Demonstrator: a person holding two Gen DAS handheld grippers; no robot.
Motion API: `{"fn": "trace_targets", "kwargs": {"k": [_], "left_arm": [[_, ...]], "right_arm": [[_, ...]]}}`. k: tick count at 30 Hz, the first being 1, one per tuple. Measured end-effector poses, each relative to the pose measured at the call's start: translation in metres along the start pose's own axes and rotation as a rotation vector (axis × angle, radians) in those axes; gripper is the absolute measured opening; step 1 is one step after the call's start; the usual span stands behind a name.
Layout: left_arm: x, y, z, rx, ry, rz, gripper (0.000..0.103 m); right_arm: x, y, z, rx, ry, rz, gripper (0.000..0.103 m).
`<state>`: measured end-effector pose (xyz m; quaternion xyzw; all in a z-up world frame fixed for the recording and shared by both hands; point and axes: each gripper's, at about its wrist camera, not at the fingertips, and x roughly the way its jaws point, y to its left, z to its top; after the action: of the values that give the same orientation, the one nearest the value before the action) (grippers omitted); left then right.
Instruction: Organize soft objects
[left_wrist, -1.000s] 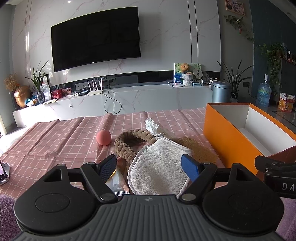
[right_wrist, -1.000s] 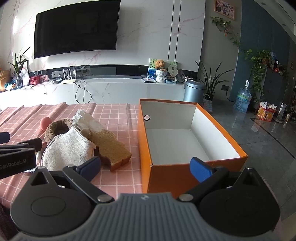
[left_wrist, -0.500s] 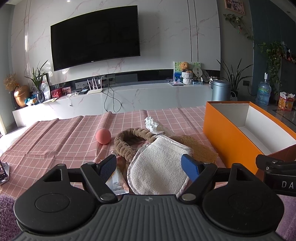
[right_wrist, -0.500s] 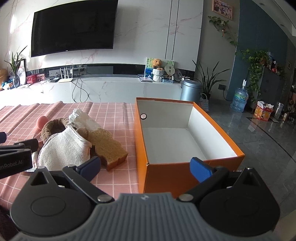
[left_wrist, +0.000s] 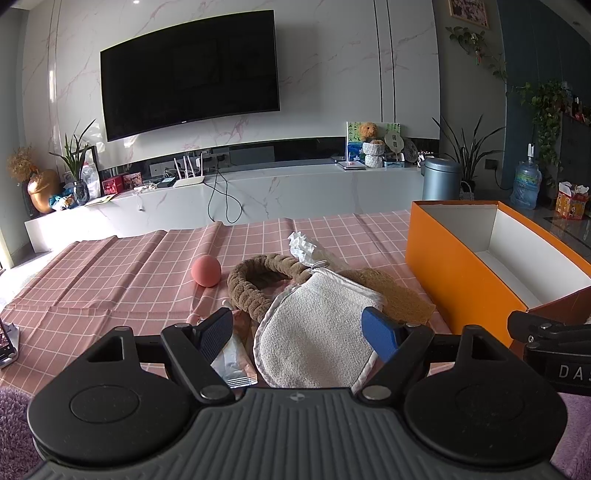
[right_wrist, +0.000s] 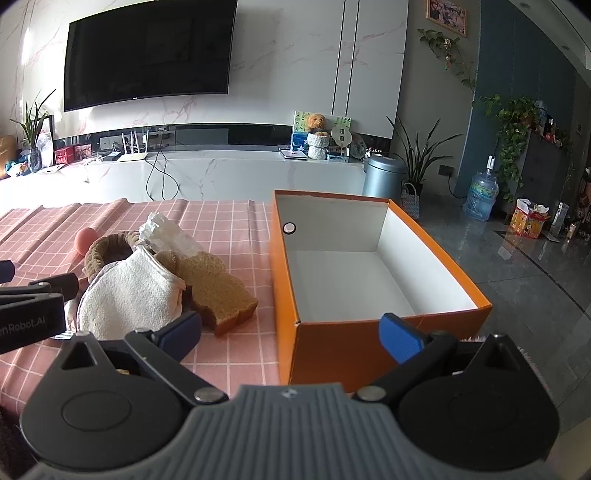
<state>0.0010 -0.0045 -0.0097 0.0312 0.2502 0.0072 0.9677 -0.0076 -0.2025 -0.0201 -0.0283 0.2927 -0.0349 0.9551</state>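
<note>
A pile of soft things lies on the pink checked tablecloth (left_wrist: 110, 288): a white terry mitt (left_wrist: 314, 332), a brown plush headband (left_wrist: 255, 284), a tan sponge (left_wrist: 399, 295), a crumpled white tissue pack (left_wrist: 303, 245) and a pink ball (left_wrist: 206, 270). My left gripper (left_wrist: 299, 332) is open just in front of the mitt, above the table. My right gripper (right_wrist: 291, 332) is open and empty before the near wall of the orange box (right_wrist: 325, 354). The mitt (right_wrist: 129, 295), sponge (right_wrist: 218, 291) and ball (right_wrist: 85, 240) also show in the right wrist view.
The orange box (left_wrist: 436, 269) stands open and empty to the right of the pile. A foil packet (left_wrist: 232, 362) lies under my left gripper. A phone (left_wrist: 5, 339) lies at the table's left edge. A purple rug (left_wrist: 11, 435) lies below the table's near edge.
Both views have shifted slightly; the right gripper has drifted a little left and nearer the box. Both grippers stay open and empty.
</note>
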Motion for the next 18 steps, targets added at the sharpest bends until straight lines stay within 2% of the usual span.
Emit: {"fn": "trace_targets", "kwargs": {"k": [18], "left_arm": [[0.0007, -0.0006, -0.0008, 0.001, 0.003, 0.0, 0.093]], "right_arm": [[0.0023, -0.0005, 0.0012, 0.004, 0.015, -0.008, 0.101]]}}
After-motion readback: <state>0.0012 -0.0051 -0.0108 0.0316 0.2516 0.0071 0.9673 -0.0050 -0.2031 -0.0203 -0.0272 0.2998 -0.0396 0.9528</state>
